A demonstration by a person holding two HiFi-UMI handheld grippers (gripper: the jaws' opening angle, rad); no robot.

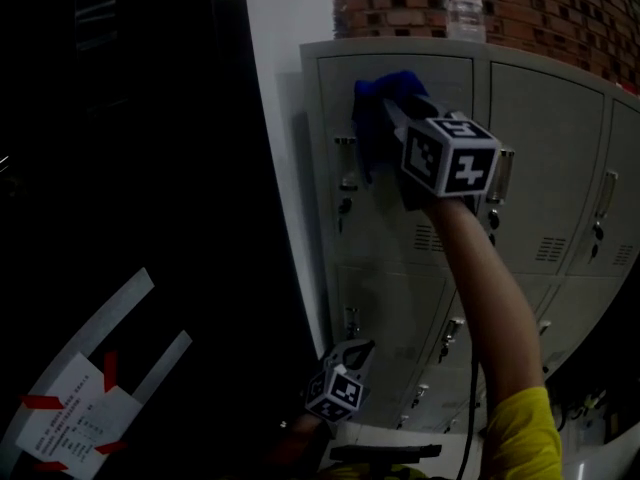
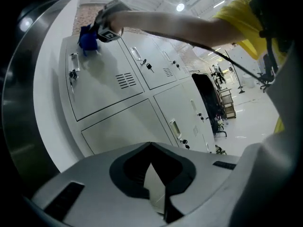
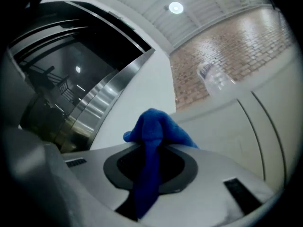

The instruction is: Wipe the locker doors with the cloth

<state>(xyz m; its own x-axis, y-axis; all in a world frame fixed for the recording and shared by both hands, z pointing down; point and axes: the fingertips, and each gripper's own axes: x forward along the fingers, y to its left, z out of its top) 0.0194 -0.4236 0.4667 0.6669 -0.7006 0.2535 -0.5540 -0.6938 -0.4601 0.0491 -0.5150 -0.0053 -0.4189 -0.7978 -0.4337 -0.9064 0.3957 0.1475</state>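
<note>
Blue cloth held against the top-left locker door.
The right claw pinches the cloth on the upper part of that door; the left claw, pressed together and empty, hangs low, below that door.

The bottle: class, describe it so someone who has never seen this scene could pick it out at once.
Find the grey lockers against the brick wall. On their flat top, above the right end of the top-left door, stands the bottle. It is clear plastic with a blue-and-white label, the only thing seen up there; the blue cloth is lower, on the door's face.
</note>
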